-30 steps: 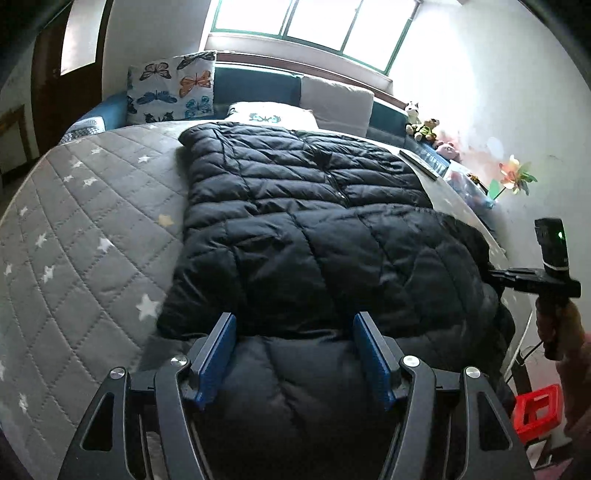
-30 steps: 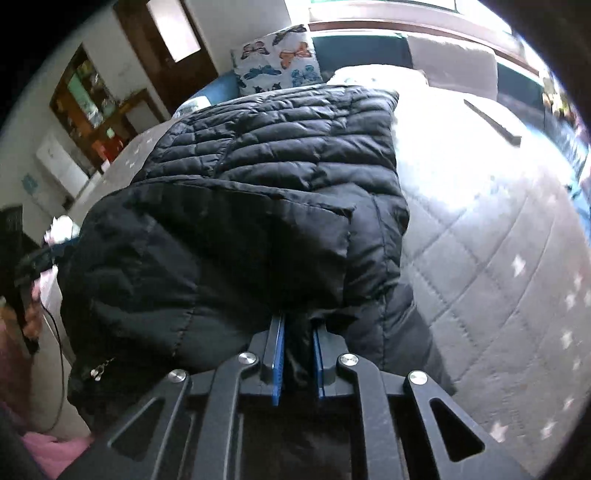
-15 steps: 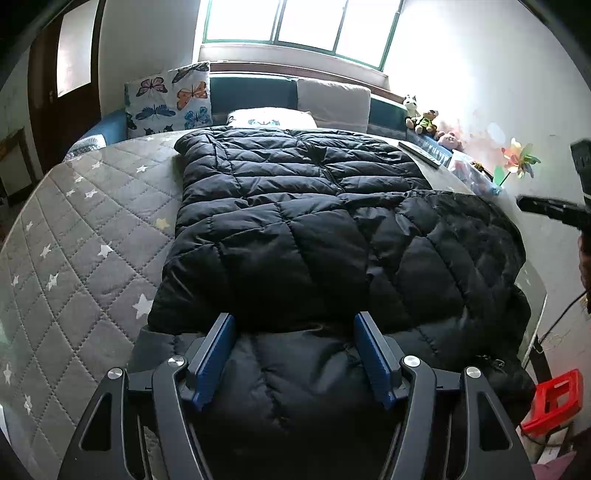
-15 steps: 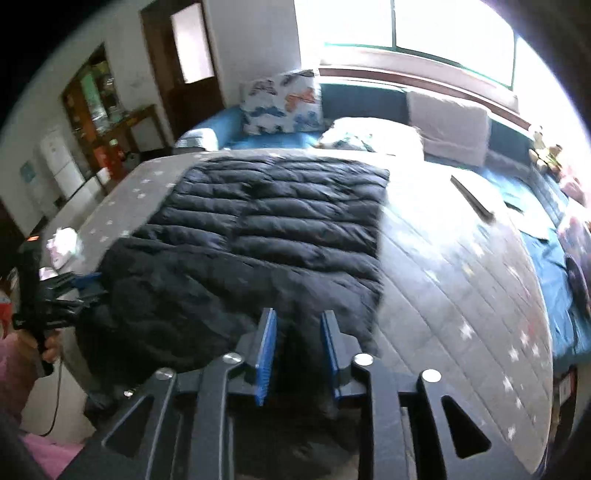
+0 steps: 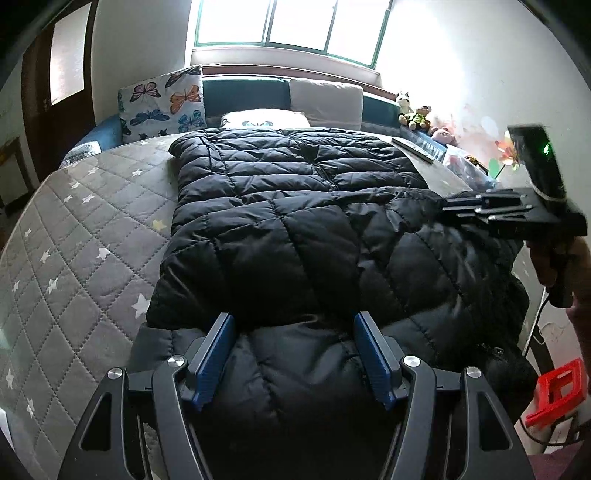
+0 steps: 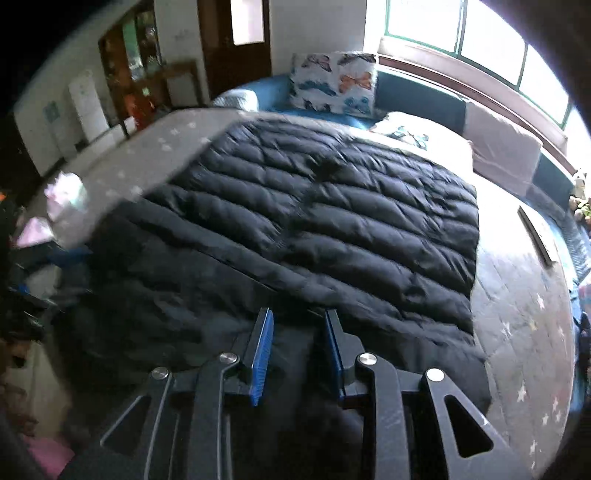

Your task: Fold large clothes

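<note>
At the near edge of the bed, the left gripper [image 5: 295, 347] stands with its blue-padded jaws wide apart, the puffy hem of the black jacket [image 5: 288, 229] bulging up between them; the pads sit on either side of the bulge and it is hard to tell whether they press on it. The right gripper [image 6: 297, 345] hangs over the same near end of the jacket with its jaws parted a little; they have just been opening, and the pads are clear of the dark fabric seen in the gap below them. In the left wrist view that right gripper [image 5: 448, 206] shows from the side, above the jacket's right edge, carried by a hand [image 5: 569, 266] on its grip. The jacket lies flat on the grey quilted bedcover [image 5: 85, 236] with white stars, stretched from the near edge toward the head of the bed, its near part folded over on itself so that a thick doubled layer crosses the middle. At the far end a white pillow [image 5: 264, 119] touches the jacket's top edge, and behind it stand a butterfly cushion [image 5: 162, 103] and a pale grey cushion [image 5: 325, 101] against the teal headboard. A flat dark bar [image 5: 413, 149] lies on the bedcover just beside the jacket's far right corner. Soft toys [image 5: 417, 114] sit on the ledge under the window [image 5: 288, 22], and a red plastic crate [image 5: 557, 391] is on the floor to the right.
</note>
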`<action>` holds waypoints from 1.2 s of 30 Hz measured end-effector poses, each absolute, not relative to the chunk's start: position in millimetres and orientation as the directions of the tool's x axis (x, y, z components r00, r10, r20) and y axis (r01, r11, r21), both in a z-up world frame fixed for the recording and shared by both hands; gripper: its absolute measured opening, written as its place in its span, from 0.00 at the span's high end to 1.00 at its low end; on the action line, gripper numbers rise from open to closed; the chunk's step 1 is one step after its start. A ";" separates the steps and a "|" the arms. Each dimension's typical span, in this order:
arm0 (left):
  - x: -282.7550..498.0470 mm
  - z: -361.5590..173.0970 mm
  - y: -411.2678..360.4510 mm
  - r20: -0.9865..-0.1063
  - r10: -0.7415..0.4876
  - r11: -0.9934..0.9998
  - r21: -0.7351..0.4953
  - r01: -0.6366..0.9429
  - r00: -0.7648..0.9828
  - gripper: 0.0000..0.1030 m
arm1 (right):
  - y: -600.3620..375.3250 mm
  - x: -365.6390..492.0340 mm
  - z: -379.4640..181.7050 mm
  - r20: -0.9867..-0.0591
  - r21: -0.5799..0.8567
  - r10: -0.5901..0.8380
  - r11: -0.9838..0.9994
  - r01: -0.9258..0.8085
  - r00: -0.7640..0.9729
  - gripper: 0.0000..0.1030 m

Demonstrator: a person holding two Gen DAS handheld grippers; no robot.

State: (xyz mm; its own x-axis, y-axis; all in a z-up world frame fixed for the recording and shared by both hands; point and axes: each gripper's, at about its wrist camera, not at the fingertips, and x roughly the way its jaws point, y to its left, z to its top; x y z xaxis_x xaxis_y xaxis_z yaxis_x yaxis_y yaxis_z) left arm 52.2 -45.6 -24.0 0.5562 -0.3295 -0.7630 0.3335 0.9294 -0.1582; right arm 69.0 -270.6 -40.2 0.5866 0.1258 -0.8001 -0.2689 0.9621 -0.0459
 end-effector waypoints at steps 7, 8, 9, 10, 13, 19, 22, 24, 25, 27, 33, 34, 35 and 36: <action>52.1 -17.3 -51.5 -0.768 -0.311 0.928 -0.121 0.351 0.559 0.33 | -322.2 40.6 -57.5 -0.816 0.019 0.129 0.980 -0.197 0.563 0.70; 51.8 -12.5 -51.8 -0.768 -0.313 0.927 -0.121 0.354 0.558 0.33 | -326.5 38.4 -60.5 -0.818 0.040 0.143 0.980 -0.193 0.558 0.70; 51.4 -7.2 -52.1 -0.766 -0.320 0.925 -0.126 0.358 0.557 0.33 | -328.8 36.2 -61.4 -0.820 0.050 0.149 0.980 -0.190 0.552 0.70; 50.2 1.1 -51.8 -0.757 -0.337 0.920 -0.138 0.367 0.559 0.33 | -328.9 35.0 -62.2 -0.824 0.051 0.146 0.981 -0.185 0.547 0.70; 46.8 22.8 -51.4 -0.722 -0.402 0.899 -0.195 0.392 0.563 0.33 | -325.5 31.3 -62.0 -0.829 0.024 0.129 0.980 -0.196 0.545 0.70; 74.0 37.2 -70.6 -0.699 -0.473 0.871 -0.278 0.405 0.536 0.33 | -329.2 31.0 -69.5 -0.820 0.056 0.147 0.983 -0.177 0.553 0.70; 93.0 28.6 -87.6 -0.711 -0.480 0.866 -0.291 0.406 0.513 0.33 | -329.0 29.9 -69.8 -0.818 0.059 0.146 0.984 -0.171 0.556 0.70; 103.4 20.2 -97.1 -0.720 -0.476 0.867 -0.289 0.405 0.505 0.33 | -328.7 29.9 -69.6 -0.819 0.056 0.145 0.983 -0.174 0.555 0.70; 107.3 15.5 -101.5 -0.727 -0.474 0.867 -0.289 0.406 0.496 0.33 | -328.8 30.2 -69.6 -0.820 0.057 0.146 0.983 -0.176 0.553 0.70; 114.6 1.9 -114.4 -0.744 -0.484 0.859 -0.303 0.412 0.462 0.33 | -329.8 30.1 -69.7 -0.819 0.062 0.152 0.982 -0.178 0.553 0.70; 117.7 -30.7 -147.3 -0.771 -0.479 0.847 -0.281 0.451 0.420 0.33 | -330.9 30.8 -71.0 -0.818 0.067 0.158 0.981 -0.181 0.553 0.70; 117.6 -35.5 -151.0 -0.775 -0.472 0.850 -0.272 0.451 0.421 0.33 | -331.2 30.8 -71.2 -0.817 0.067 0.158 0.981 -0.182 0.554 0.70; 117.0 -39.1 -154.4 -0.779 -0.463 0.853 -0.261 0.453 0.424 0.33 | -331.3 30.7 -71.3 -0.817 0.066 0.158 0.981 -0.183 0.554 0.70; 116.3 -42.3 -157.2 -0.780 -0.457 0.854 -0.251 0.456 0.427 0.33 | -331.3 30.6 -71.4 -0.817 0.065 0.158 0.981 -0.183 0.555 0.70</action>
